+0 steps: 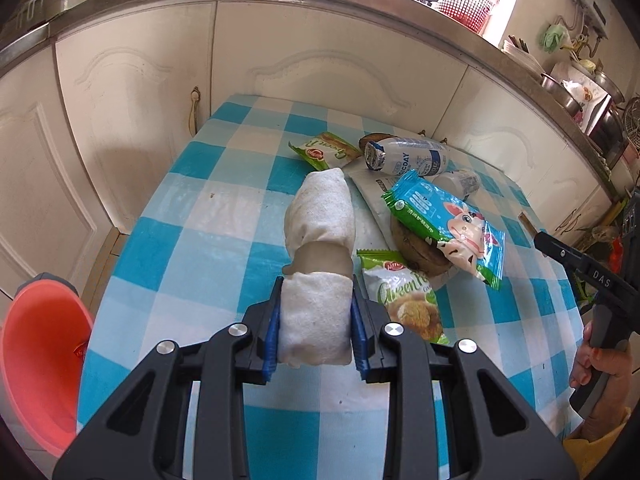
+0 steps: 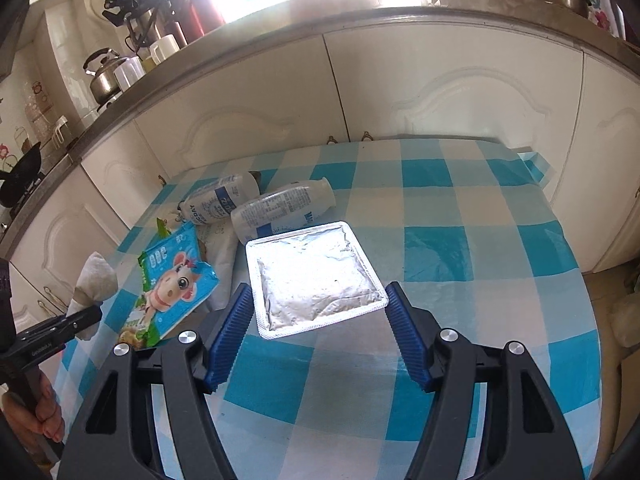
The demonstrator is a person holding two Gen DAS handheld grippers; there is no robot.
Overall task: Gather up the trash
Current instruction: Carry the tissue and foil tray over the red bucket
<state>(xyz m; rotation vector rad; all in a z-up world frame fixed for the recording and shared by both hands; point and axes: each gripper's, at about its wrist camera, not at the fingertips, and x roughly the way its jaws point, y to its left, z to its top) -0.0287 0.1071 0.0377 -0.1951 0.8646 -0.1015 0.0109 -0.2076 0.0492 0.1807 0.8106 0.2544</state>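
Observation:
A rolled white cloth with a tan band around its middle juts forward from my left gripper, which is shut on its near end, above the blue-checked table. In the right wrist view a flat silver foil pouch spans the gap of my right gripper; both blue pads touch its side edges and a shadow lies under it. Further trash is piled together: a blue cow-print packet, green biscuit wrappers, two white bottles on their sides.
A salmon plastic basin sits low to the left of the table. White cabinet doors under a steel counter close off the far side. A hand holds the right gripper's grip at the table's right edge.

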